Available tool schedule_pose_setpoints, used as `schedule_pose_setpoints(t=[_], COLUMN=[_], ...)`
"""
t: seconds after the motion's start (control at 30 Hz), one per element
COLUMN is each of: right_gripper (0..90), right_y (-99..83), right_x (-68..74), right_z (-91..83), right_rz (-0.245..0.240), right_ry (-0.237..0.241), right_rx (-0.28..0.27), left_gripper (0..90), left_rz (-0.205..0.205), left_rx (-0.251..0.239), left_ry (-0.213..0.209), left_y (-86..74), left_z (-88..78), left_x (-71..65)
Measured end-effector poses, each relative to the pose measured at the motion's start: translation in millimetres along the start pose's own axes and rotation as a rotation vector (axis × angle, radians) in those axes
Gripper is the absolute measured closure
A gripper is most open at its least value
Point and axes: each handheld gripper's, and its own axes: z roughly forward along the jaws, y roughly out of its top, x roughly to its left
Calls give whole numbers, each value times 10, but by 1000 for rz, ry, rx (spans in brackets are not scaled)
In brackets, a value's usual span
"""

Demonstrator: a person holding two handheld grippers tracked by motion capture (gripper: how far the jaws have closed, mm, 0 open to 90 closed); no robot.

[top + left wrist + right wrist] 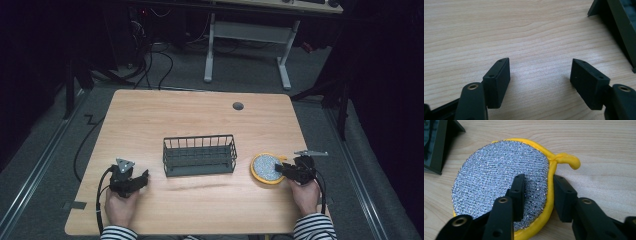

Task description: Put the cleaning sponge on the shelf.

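I see the basket (199, 155) standing at the middle of the table (200, 112), with the scrubber (267, 168) lying flat on the table just to its right. My left gripper (140, 180) sits well left of the basket, near the table's front edge, jaws apart over bare wood. My right gripper (281, 170) is at the scrubber's right rim, one jaw over the pad and the other outside the rim, near the scrubber's loop (569, 161).

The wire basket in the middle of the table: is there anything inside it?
From the high view, the wire basket looks empty; only its dark floor shows through the bars. The front wall covers the near strip of the floor, so a small flat item there cannot be excluded.
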Motion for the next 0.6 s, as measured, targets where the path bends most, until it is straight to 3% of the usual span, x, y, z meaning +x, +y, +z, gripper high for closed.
schedule_pose_setpoints(t=[0.23,0.37,0.6], right_gripper=[794,810,819], right_y=[11,33,47], right_x=[50,94,125], right_z=[-11,-18,-84], right_rz=[-42,-72,-87], right_ry=[-19,-39,-17], right_rx=[2,2,-22], left_gripper=[327,327,326], left_rz=[1,1,1], left_rx=[0,0,0], left_ry=[-1,-1,-1], left_y=[0,0,0], left_z=[0,0,0], left_x=[-1,-1,-1])
